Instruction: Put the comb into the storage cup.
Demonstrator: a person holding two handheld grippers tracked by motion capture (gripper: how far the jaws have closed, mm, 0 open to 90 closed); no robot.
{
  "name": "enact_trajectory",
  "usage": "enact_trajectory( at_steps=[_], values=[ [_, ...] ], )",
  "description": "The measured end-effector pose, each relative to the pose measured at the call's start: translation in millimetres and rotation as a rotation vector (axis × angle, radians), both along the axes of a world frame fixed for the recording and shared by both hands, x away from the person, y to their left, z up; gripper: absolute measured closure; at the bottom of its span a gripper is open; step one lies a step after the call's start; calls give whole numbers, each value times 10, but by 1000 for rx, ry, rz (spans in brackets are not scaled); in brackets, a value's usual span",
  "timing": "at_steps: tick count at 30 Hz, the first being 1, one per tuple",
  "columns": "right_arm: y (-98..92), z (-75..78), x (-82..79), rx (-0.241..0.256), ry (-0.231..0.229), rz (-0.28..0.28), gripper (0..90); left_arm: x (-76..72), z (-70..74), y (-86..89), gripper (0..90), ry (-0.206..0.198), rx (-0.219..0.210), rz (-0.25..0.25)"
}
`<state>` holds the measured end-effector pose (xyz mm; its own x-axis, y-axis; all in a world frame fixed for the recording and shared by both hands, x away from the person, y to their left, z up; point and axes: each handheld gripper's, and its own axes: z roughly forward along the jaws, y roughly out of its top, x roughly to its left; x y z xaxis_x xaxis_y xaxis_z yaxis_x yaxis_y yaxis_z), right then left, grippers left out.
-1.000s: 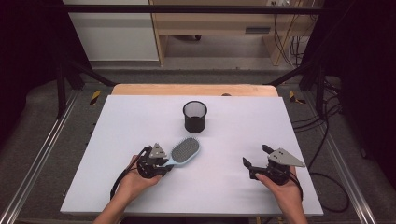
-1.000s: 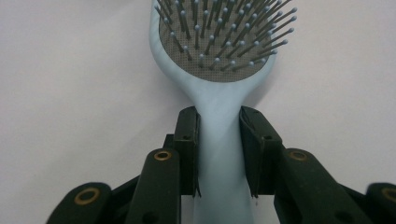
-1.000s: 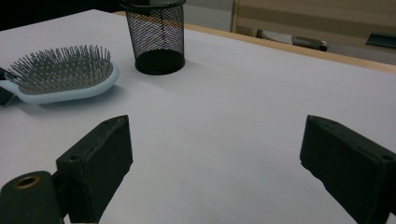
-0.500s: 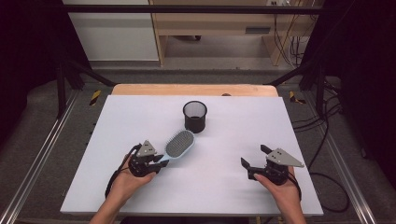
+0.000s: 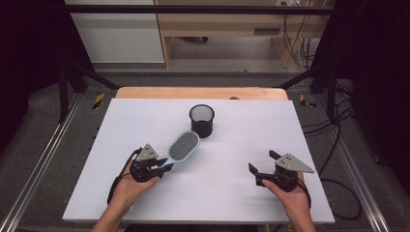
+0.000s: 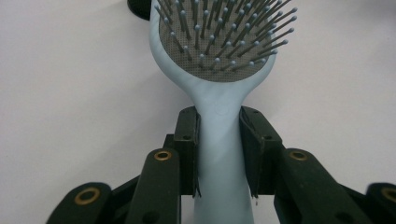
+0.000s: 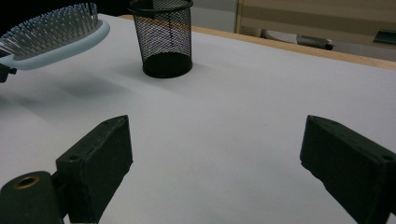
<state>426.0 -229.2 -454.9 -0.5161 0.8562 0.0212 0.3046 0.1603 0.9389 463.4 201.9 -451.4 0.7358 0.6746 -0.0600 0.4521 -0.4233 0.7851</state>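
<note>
My left gripper (image 5: 163, 167) is shut on the handle of a pale blue hairbrush (image 5: 183, 146), held off the table with its bristles up and its head pointing toward a black mesh cup (image 5: 201, 120). In the left gripper view the jaws clamp the hairbrush handle (image 6: 219, 140) from both sides, gripper (image 6: 218, 135). My right gripper (image 5: 262, 166) stands open over the white table (image 5: 241, 145) at the front right, nothing between its jaws. The right gripper view has that gripper (image 7: 215, 154), the mesh cup (image 7: 163, 37) upright ahead and the hairbrush (image 7: 56, 35) at the upper left.
The wooden strip of the table's far edge (image 5: 203, 93) lies behind the cup. Metal rails (image 5: 43, 159) flank the table and cables (image 5: 338, 145) trail on the right. White surface stretches between the two grippers.
My left gripper has drawn left with the hairbrush and swung it, so the head now angles up toward the cup. The right gripper has barely shifted.
</note>
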Motion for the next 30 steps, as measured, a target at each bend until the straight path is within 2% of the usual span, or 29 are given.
enact_trajectory(
  at_steps=[5,12,17,22,25,30],
  values=[
    [1,-8,18,-8,11,0,92,-24,54,91,696,-10,-46,17],
    [-9,-6,42,4,16,-20,89,9,27,138,696,-2,-61,19],
    [14,20,67,25,26,-25,86,17,12,145,696,-5,-56,28],
    [120,79,73,74,58,-40,86,8,24,86,696,-15,-59,18],
    [214,101,88,113,80,-34,87,14,33,44,696,-28,-43,10],
    [416,64,166,138,115,15,86,21,16,26,696,-18,-60,0]
  ],
)
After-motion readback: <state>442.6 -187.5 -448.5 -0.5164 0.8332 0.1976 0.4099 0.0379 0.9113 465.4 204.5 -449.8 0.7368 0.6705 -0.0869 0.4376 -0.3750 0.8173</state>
